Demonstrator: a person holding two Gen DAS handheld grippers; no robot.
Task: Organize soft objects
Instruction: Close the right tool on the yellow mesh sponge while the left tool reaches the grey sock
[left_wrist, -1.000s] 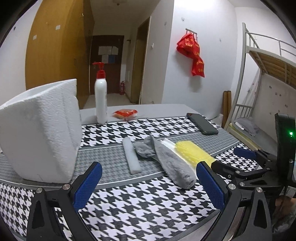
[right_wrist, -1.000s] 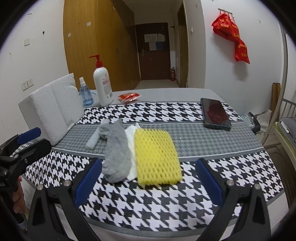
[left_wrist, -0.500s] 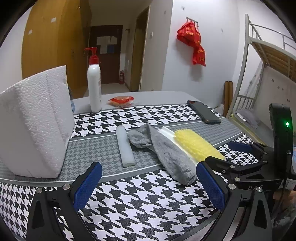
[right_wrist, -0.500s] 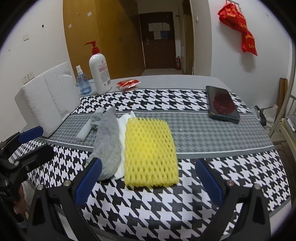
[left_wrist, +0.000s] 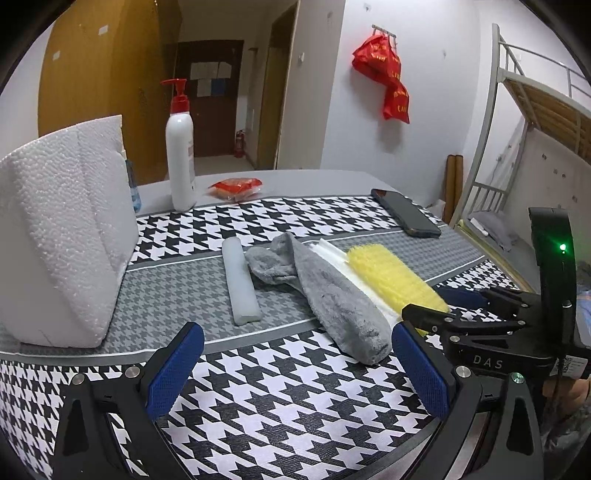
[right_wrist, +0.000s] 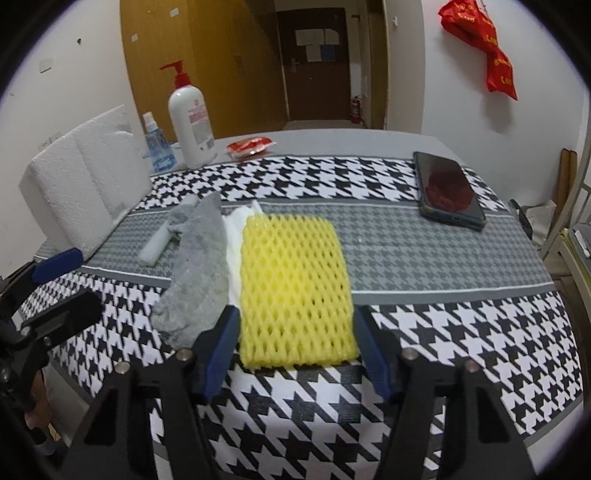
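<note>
On the houndstooth cloth (right_wrist: 461, 325) lie four soft things side by side: a white foam roll (left_wrist: 240, 280), a grey sock (left_wrist: 332, 295), a white sheet (left_wrist: 332, 251) and a yellow foam net (right_wrist: 291, 280). My right gripper (right_wrist: 297, 350) straddles the net's near end. Its jaws are closing, with the blue pads (right_wrist: 221, 343) at the net's two sides, and the net does not look squeezed. The left gripper (left_wrist: 295, 369) hangs open over the cloth in front of the roll and the sock, with nothing between its fingers.
A big white styrofoam block (left_wrist: 62, 229) stands at the left. Behind it are a pump bottle (left_wrist: 180, 158), a small blue spray bottle (right_wrist: 155, 147) and a red packet (left_wrist: 234, 186). A phone (right_wrist: 447, 192) lies at the back right. A bunk bed (left_wrist: 535, 110) stands beyond the table's right edge.
The right gripper's jaws have narrowed from wide open to the sides of the yellow net. Both grippers have sunk a little and tipped down toward the table.
</note>
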